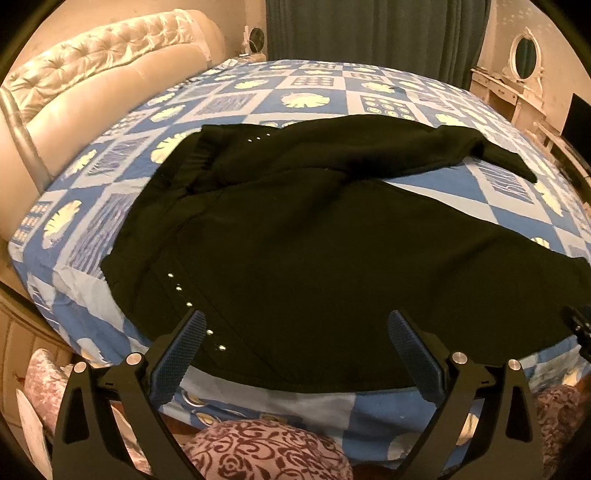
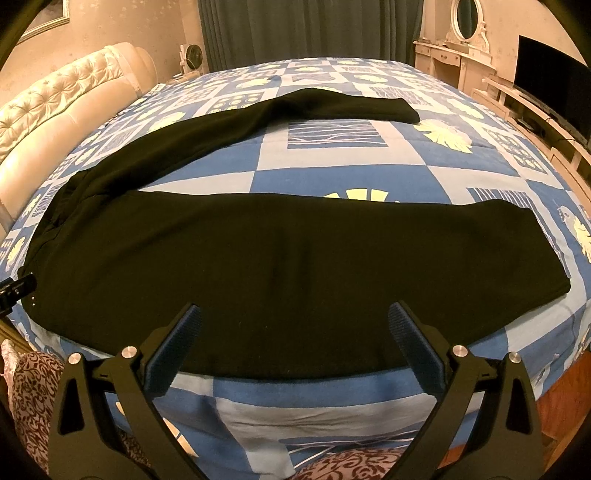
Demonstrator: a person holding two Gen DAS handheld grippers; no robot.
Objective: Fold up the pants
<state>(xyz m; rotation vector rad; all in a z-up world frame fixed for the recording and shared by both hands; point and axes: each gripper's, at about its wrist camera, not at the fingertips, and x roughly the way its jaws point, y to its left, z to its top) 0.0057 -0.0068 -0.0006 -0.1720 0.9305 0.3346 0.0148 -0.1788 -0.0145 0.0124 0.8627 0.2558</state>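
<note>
Black pants [image 2: 236, 266]: spread on bed [image 2: 332, 173], legs splayed, headboard beyond waistband. Likely soft, limp, light; take by near hem and waistband. Left gripper [image 1: 295, 328], right gripper [image 2: 295, 321]: wide apart, empty.

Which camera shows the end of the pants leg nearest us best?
The right wrist view: the near leg's cuff of the black pants lies fully in sight on the bedspread. In the left wrist view that leg runs off toward the right edge, cuff unseen.

Patchwork bedspread [image 2: 332, 177], tufted headboard [image 1: 92, 48] (cream), dark curtain [image 2: 306, 26].
</note>
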